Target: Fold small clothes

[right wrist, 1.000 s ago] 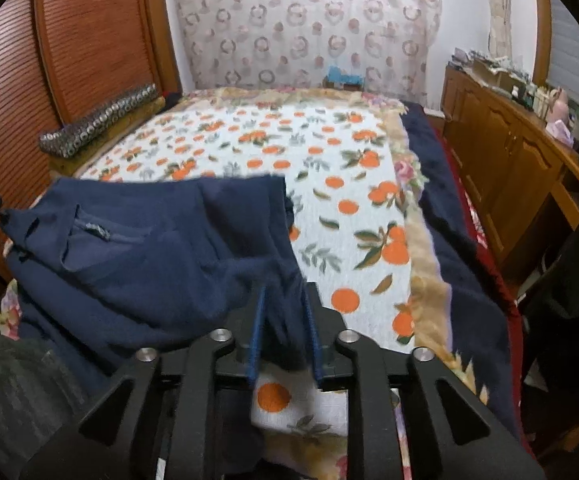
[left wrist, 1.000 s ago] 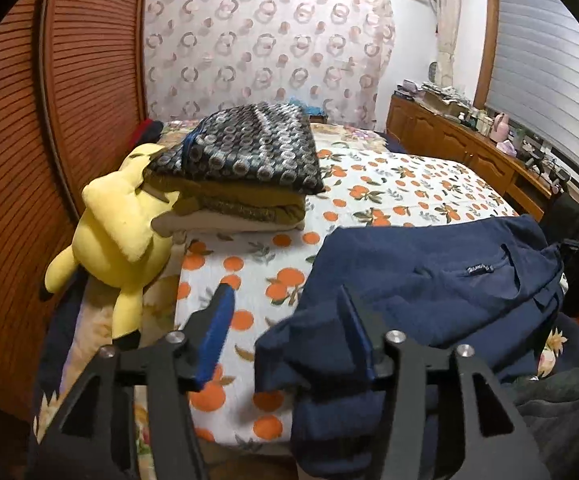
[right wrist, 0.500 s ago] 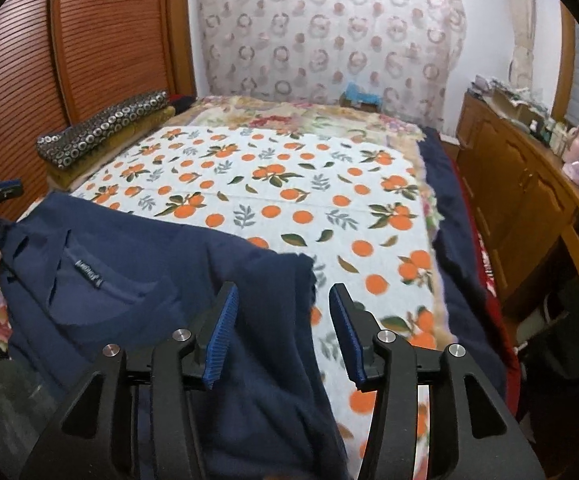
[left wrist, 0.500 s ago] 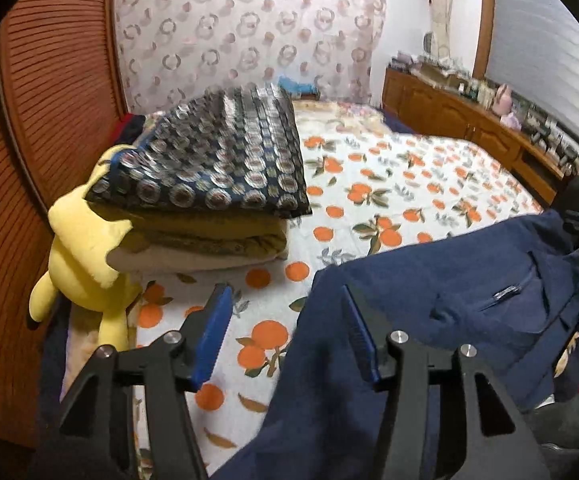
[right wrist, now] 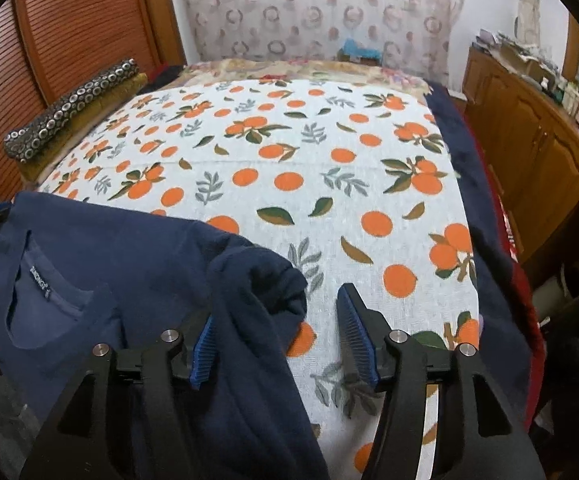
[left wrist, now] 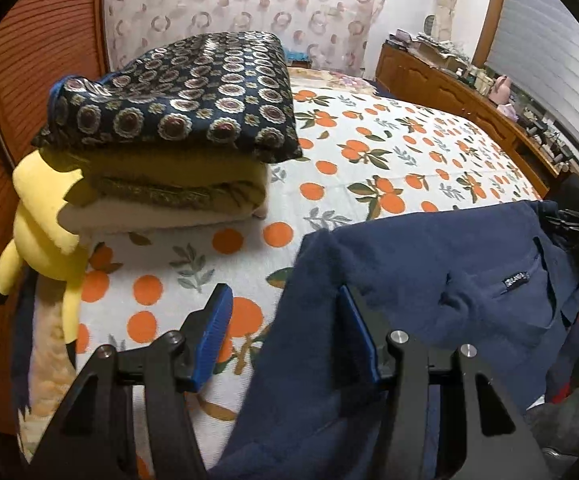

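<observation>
A navy blue garment [left wrist: 429,280] with a small neck label lies rumpled across the near edge of the bed; it also shows in the right wrist view [right wrist: 129,264]. My left gripper [left wrist: 285,332] is open, its jaws wide apart over the garment's left end, with cloth lying between them. My right gripper [right wrist: 279,340] is open above the garment's right end, where a bunched fold [right wrist: 257,280] sits between the blue pads [right wrist: 355,336].
The bed has an orange-print sheet [right wrist: 289,160]. A stack of folded textiles [left wrist: 177,132] sits at its left side, also seen in the right wrist view [right wrist: 69,112]. A yellow plush toy [left wrist: 45,232] leans beside it. A wooden cabinet [right wrist: 537,152] runs along the right.
My right gripper has opened and let go of the navy garment. Both grippers moved forward over the bed, and the garment now lies more spread out.
</observation>
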Available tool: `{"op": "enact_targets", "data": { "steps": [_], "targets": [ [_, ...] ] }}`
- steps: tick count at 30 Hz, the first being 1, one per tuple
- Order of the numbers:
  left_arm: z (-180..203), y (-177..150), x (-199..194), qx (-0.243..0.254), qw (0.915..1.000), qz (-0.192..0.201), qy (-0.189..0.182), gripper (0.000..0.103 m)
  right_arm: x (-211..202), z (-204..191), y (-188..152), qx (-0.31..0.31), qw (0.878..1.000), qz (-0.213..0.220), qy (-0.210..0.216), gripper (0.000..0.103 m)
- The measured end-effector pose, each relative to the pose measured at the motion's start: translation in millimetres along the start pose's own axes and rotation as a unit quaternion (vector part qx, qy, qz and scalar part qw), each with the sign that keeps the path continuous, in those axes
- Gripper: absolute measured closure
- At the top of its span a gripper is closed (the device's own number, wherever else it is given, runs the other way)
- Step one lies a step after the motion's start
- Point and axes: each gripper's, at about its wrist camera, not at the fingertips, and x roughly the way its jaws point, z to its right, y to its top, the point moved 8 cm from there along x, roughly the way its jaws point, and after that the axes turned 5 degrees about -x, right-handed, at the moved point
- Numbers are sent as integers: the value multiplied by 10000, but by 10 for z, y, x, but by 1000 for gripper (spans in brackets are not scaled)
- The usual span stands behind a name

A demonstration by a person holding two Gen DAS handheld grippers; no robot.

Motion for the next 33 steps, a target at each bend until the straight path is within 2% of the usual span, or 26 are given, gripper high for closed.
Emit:
{"op": "enact_targets", "data": {
  "steps": [3, 5, 6, 7, 9, 11, 14, 17, 21, 26, 30, 33],
  "targets": [
    [43, -27, 26, 3, 9998, -57, -165, 48, 4, -62, 17, -16, 9999, 21, 162, 45],
    [79, -47, 51, 14, 9996, -116, -268, 57, 14, -153, 22, -137, 9996, 10, 232, 49],
    [99, -57, 56, 20, 9993, -146, -346, 60, 20, -199, 20, -248, 9995, -8, 176, 56],
    [117, -60, 57, 18, 9990, -170, -421, 67, 22, -247, 23, -352, 9993, -20, 147, 66],
    [153, -78, 61, 23, 9979, -220, -606, 78, 16, -332, 23, -439, 9986, -23, 291, 80],
    [176, -91, 41, 72, 9967, -243, -768, 93, 4, -398, 14, -517, 9981, -22, 344, 84],
    [202, -81, -30, 108, 9970, -127, -758, 98, -78, -469, -4, -527, 9977, 125, 402, 87],
    [249, 12, -286, 80, 9963, 281, -808, 99, -327, -526, 23, -452, 9970, 488, 393, 88],
    [419, 198, -827, 111, 9904, 928, -1016, 99, -835, -539, 144, -373, 9932, 1059, 300, 89],
    [630, 391, -1458, 258, 9792, 1637, -1167, 99, -1498, -572, 355, -470, 9859, 1604, 126, 90],
    [724, 587, -2010, 349, 9659, 2205, -1311, 99, -2065, -596, 553, -564, 9772, 2047, 6, 91],
    [772, 715, -2318, 507, 9579, 2519, -1283, 99, -2420, -616, 681, -624, 9706, 2326, -12, 91]
  ]
}}
